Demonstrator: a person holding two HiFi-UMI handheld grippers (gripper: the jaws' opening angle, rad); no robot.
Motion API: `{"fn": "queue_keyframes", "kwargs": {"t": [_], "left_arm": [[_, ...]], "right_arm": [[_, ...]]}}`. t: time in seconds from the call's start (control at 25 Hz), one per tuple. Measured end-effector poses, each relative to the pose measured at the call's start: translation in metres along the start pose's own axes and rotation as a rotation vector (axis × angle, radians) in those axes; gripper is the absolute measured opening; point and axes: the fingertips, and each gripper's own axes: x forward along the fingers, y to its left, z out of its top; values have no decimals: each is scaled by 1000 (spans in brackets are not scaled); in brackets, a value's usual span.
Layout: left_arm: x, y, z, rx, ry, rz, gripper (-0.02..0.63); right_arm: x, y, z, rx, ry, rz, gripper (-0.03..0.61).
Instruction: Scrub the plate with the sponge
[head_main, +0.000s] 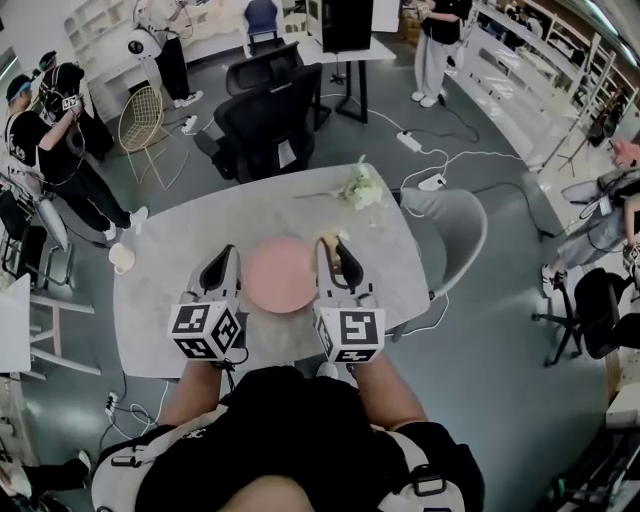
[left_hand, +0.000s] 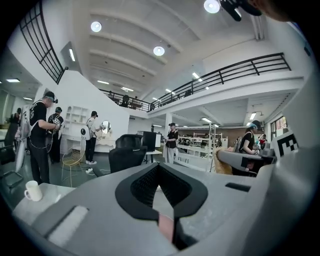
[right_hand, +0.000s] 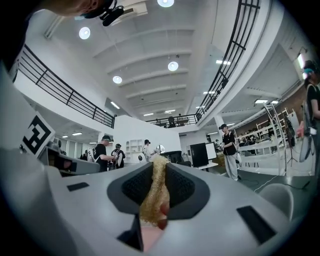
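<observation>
Pink plate (head_main: 280, 273) lies flat on the table (head_main: 160, 260), toward its near edge, between the two grippers. Right gripper (head_main: 335, 248) clamps the sponge (right_hand: 154, 195) just beside the plate's right rim. Left gripper (head_main: 226, 255) is closed on nothing, near the left rim. Scrubbing seems not yet begun: the sponge is not on the plate.

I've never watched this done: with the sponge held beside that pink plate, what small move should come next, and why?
Probably swing the right tongs inward and tip them down so the sponge meets the pink plate. They are shut on the sponge, yet it sits at the plate's right rim, apparently not on its face. The left tongs, shut, sit at the left rim.
</observation>
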Motion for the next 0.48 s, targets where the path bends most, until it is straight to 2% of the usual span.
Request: {"fn": "queue_keyframes", "kwargs": {"t": [0.24,0.48], "left_arm": [[19,28,-8,7,28,20,3],[34,49,-33,63,108,16,5]], "right_arm": [[25,8,-9,-34,19,11,80],[41,22,-18,-66,57,32,80]]}}
